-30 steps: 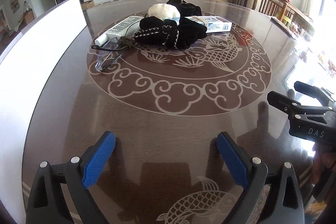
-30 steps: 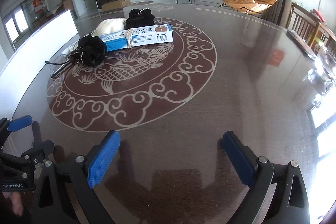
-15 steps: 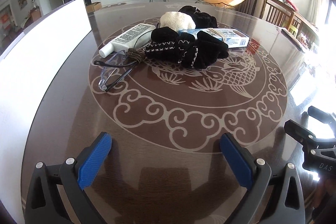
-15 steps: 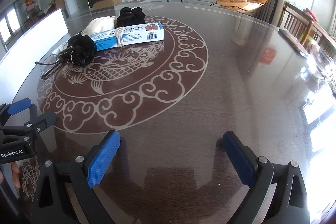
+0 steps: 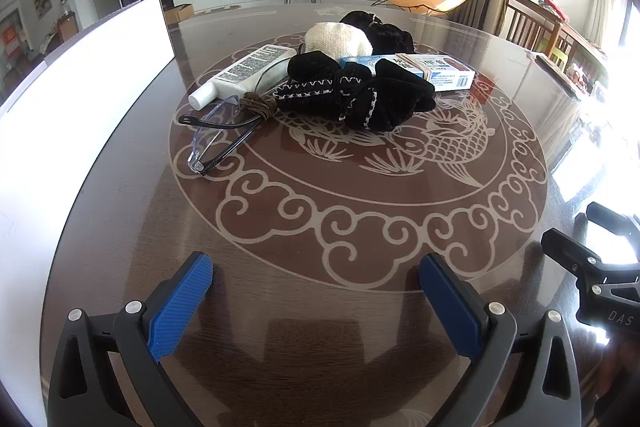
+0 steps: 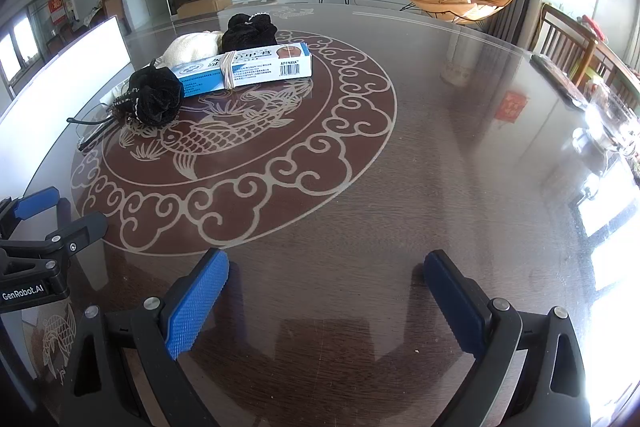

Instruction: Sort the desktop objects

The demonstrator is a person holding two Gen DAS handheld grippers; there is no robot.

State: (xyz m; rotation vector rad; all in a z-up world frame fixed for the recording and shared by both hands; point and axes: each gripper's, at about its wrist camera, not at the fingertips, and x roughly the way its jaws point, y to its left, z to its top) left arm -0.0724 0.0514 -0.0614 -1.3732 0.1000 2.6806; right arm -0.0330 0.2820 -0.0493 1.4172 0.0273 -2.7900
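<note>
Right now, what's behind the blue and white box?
Behind the box sit a cream knitted bundle and a black fabric bundle, both touching it. Their lower parts are hidden by the box, and anything beneath them cannot be seen.

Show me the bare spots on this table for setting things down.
Free: the table right of the box, and the near strip between glasses and left gripper. Crowded: the centre, where tube, black pouch and box touch.
</note>
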